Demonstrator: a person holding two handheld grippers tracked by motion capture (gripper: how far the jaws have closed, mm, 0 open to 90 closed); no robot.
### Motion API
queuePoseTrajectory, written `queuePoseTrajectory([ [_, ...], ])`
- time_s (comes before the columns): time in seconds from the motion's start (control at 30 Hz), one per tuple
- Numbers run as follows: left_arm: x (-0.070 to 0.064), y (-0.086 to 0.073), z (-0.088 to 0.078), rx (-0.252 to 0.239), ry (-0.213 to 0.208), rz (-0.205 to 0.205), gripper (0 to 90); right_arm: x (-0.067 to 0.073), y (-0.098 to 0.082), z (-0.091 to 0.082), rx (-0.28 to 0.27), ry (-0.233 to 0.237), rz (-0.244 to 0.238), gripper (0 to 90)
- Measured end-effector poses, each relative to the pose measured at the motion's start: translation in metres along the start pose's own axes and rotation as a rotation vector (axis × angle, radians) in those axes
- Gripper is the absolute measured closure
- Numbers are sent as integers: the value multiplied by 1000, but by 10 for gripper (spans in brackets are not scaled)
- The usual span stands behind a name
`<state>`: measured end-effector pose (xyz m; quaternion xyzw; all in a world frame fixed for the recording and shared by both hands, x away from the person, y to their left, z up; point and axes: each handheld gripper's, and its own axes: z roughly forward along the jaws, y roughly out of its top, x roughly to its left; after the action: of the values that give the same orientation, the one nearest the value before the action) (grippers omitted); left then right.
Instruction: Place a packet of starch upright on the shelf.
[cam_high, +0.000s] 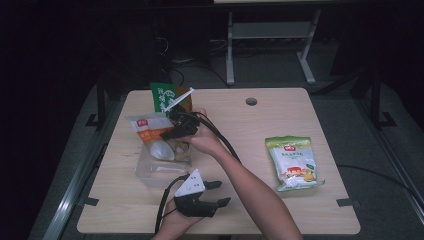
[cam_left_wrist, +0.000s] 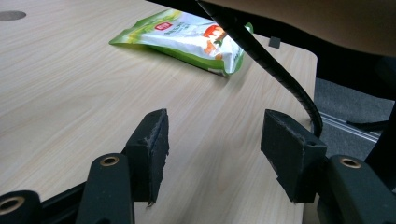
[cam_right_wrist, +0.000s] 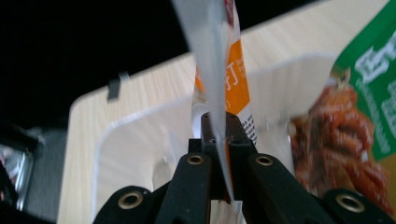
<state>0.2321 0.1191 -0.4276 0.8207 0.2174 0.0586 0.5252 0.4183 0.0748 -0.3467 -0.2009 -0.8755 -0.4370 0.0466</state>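
My right gripper (cam_high: 173, 132) is shut on the edge of an orange-and-white packet (cam_high: 149, 131) above a clear plastic bin (cam_high: 150, 176) at the table's left. In the right gripper view the jaws (cam_right_wrist: 218, 123) pinch the packet's thin seam (cam_right_wrist: 236, 79) over the bin (cam_right_wrist: 116, 140). A green packet (cam_high: 164, 96) stands upright at the bin's far side, and its red noodle picture (cam_right_wrist: 345, 135) shows to the right of the jaws. My left gripper (cam_high: 220, 193) rests near the front edge, open (cam_left_wrist: 215, 140) with nothing between its pads.
A green-and-white snack bag (cam_high: 295, 162) lies flat on the right half of the table, also seen ahead of the left gripper as the bag (cam_left_wrist: 187, 37). The right gripper's cable (cam_left_wrist: 275, 70) and forearm cross above the left gripper. A cable hole (cam_high: 251, 101) sits near the far edge.
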Motion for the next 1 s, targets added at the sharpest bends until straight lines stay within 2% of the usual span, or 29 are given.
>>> queuePoseTrajectory([
  [0.13,-1,0,0,-1,-3,4,411,3,-5,1,-81,2,10,898],
  [0.3,-1,0,0,0,-6,8,411,-3,-21,13,-96,5,44,898],
  [0.37,-1,0,0,0,-5,9,410,-6,-25,12,-118,9,60,894],
  [0.43,-1,0,0,-1,-5,4,409,-8,-27,10,-108,-3,61,858],
  [0.5,0,0,0,2,-4,7,407,-9,-28,6,-102,17,58,768],
  [0.57,-1,0,1,4,-5,6,406,-8,-28,-2,-94,-8,47,753],
  [0.67,-1,0,2,8,-5,11,405,-8,-30,-8,-89,-9,41,740],
  [0.87,-2,-1,3,9,-5,8,405,-6,-35,-19,-83,-24,34,784],
  [1.0,-1,-1,3,8,-4,3,405,-4,-37,-21,-60,-34,24,873],
])
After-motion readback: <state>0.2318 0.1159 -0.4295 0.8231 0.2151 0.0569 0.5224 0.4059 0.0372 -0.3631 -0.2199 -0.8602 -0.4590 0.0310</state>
